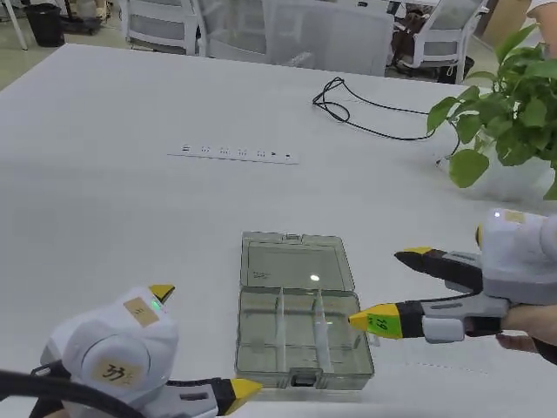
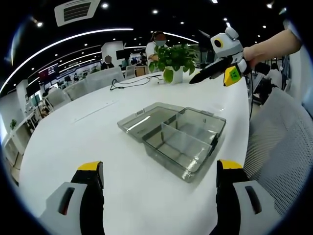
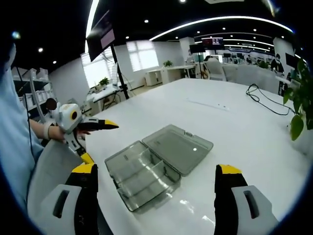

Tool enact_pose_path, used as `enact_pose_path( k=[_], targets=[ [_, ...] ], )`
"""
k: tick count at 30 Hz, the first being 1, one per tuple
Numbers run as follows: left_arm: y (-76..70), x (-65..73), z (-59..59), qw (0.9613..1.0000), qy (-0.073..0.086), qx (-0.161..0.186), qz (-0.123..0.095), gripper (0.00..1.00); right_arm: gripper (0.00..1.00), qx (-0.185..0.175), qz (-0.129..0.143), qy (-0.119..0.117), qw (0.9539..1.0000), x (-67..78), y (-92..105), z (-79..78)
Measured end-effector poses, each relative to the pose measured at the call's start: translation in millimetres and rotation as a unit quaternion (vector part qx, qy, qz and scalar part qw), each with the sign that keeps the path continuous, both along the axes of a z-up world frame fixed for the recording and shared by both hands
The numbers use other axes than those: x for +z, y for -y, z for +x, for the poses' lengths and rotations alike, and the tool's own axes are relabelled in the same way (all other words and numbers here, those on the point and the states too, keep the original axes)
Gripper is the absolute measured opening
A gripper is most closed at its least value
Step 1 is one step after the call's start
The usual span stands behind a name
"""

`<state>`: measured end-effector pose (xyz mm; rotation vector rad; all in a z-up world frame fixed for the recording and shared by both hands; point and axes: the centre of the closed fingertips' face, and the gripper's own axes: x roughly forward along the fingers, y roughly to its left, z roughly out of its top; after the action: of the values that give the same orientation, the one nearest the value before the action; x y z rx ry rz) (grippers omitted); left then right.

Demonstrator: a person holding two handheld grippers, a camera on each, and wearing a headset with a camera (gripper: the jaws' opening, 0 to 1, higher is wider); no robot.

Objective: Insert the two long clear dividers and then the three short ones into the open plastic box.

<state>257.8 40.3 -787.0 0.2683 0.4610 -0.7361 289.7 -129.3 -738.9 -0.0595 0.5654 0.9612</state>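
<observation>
The clear grey plastic box (image 1: 300, 348) lies open near the table's front edge, its lid (image 1: 296, 266) flat behind the tray. Two long clear dividers (image 1: 280, 326) (image 1: 320, 333) stand in the tray, running front to back. My left gripper (image 1: 203, 340) hovers open at the box's left front corner, nothing between its jaws. To the right of the box my right gripper (image 1: 387, 287) is held open and empty. The box (image 2: 176, 139) lies ahead of the left gripper (image 2: 159, 169), with the right gripper (image 2: 222, 63) beyond it. The box (image 3: 149, 169) also lies ahead of the right gripper (image 3: 155, 171).
A white power strip (image 1: 233, 154) lies mid-table and a black cable (image 1: 365, 109) loops at the back right. A potted plant (image 1: 513, 104) stands at the right edge. Office chairs (image 1: 165, 22) line the far side. A person (image 2: 159, 46) stands behind the plant.
</observation>
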Motion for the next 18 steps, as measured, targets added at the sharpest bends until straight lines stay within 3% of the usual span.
enact_pose_path(
  k=[6, 12, 14, 18],
  targets=[
    [3.3, 4.7, -0.7, 0.9999, 0.004, -0.004, -0.015, 0.97, 1.0, 0.024, -0.029, 0.002, 0.9993, -10.2, 10.0, -12.3],
    [6.4, 2.8, -2.2, 0.9998, 0.001, -0.009, -0.015, 0.97, 1.0, 0.073, -0.089, 0.005, 0.9933, -27.8, 18.7, -19.2],
    [6.5, 3.2, -2.1, 0.9998, 0.001, -0.008, -0.016, 0.97, 1.0, 0.093, -0.117, 0.004, 0.9888, -35.2, 23.4, -20.5],
    [4.7, 2.7, -0.9, 0.9999, 0.0, -0.003, -0.017, 0.97, 1.0, 0.143, -0.171, 0.004, 0.9748, -49.1, 29.9, -24.6]
  ],
)
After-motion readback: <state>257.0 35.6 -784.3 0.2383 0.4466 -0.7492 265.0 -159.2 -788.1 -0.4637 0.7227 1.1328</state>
